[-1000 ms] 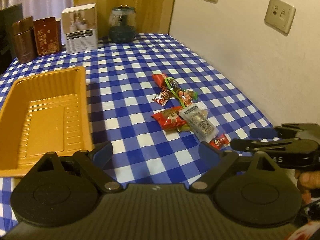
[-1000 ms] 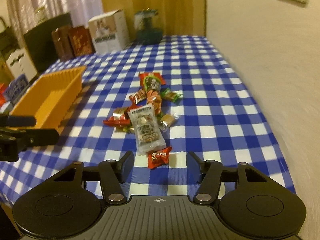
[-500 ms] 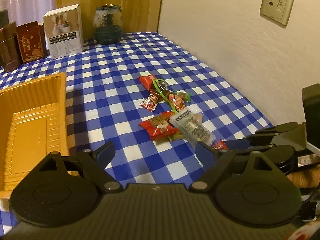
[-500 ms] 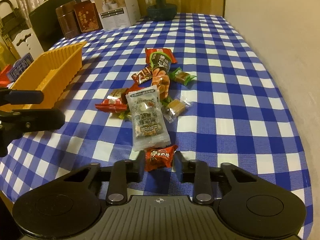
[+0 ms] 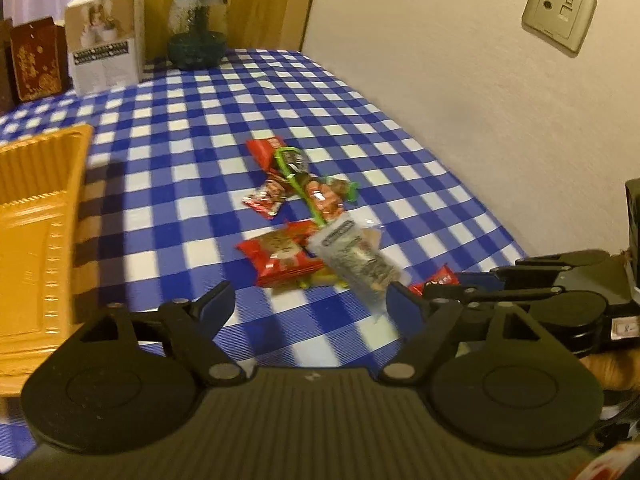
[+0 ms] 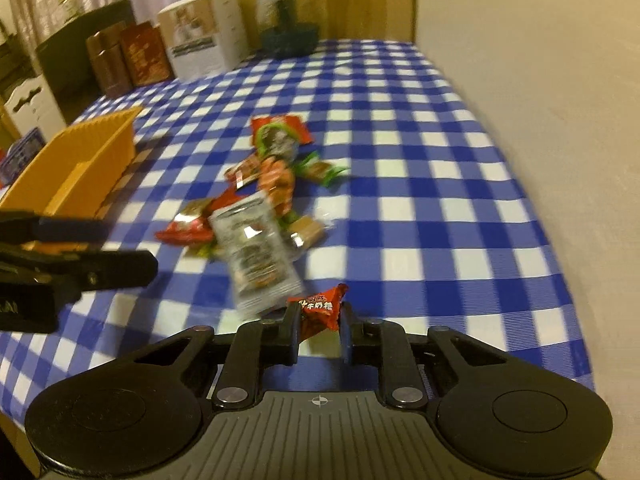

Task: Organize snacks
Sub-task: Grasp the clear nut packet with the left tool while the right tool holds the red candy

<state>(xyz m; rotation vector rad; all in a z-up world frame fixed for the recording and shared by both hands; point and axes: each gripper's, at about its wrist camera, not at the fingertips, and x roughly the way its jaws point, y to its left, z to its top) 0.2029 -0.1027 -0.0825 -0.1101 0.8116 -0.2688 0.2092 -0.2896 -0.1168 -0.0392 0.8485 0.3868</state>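
Note:
A heap of wrapped snacks lies on the blue checked tablecloth [image 5: 180, 152], among them a clear nut pack [image 6: 256, 256] and a flat red packet [image 5: 280, 258]. My right gripper [image 6: 320, 314] is shut on a small red candy [image 6: 318, 308] at the near end of the heap. The same candy [image 5: 438, 280] shows between those fingers in the left wrist view. My left gripper [image 5: 310, 304] hovers just short of the red packet. Its jaws are closing, with nothing pressed between them. The orange tray [image 5: 36, 220] stands empty to the left.
At the table's far end stand a white box [image 5: 106, 40], a glass jar [image 5: 198, 32] and red-brown tins [image 5: 34, 64]. A cream wall with a socket plate [image 5: 558, 10] runs along the right edge. The left gripper's fingers [image 6: 80, 248] reach in beside the tray [image 6: 80, 160].
The right jaws have closed from open onto the small red candy. The left gripper has moved nearer the snack heap and its jaws have narrowed a little.

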